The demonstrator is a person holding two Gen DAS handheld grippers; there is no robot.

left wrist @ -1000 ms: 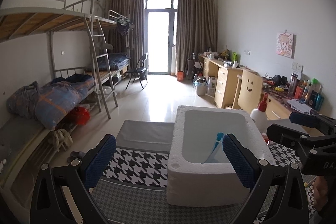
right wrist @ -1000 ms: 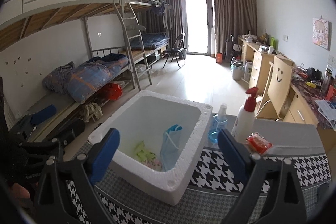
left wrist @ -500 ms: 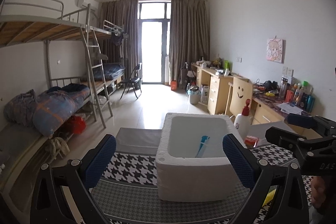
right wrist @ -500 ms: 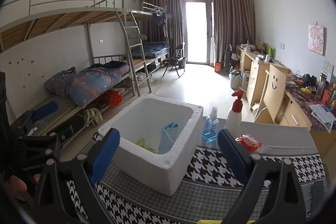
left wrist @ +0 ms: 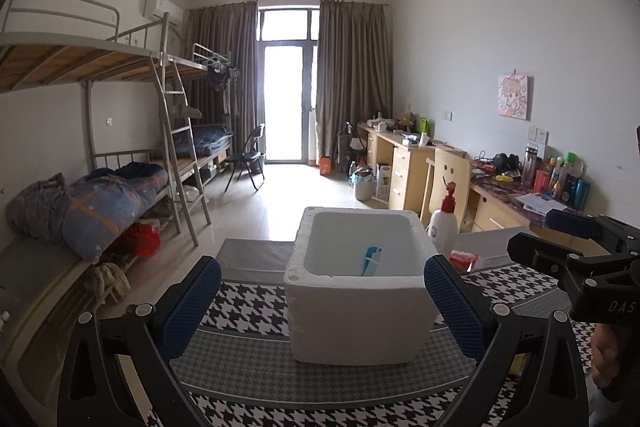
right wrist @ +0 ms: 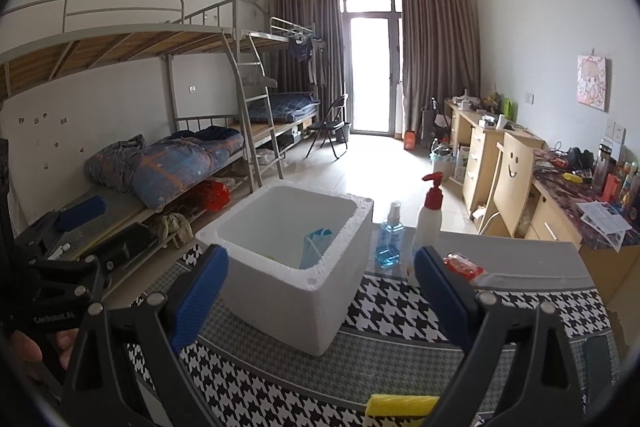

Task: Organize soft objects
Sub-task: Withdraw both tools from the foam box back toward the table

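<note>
Just below right gripper (right wrist: 320, 291), yellow sponge (right wrist: 402, 405).

Both wrist cameras are looking level across the table (left wrist: 256, 379) toward the balcony door at 12 o'clock. The left view is facing the foam box (left wrist: 360, 315) squarely and near; the right view is seeing it (right wrist: 296, 291) from a corner, at 11 o'clock. Both are sharing box, bunks and desks.

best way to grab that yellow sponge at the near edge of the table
Grip the yellow sponge across its short front-to-back sides, coming straight down with the right gripper, which is open and nearest. The sponge lies flat with its long side across the view, on the checked cloth in front of the foam box.
</note>
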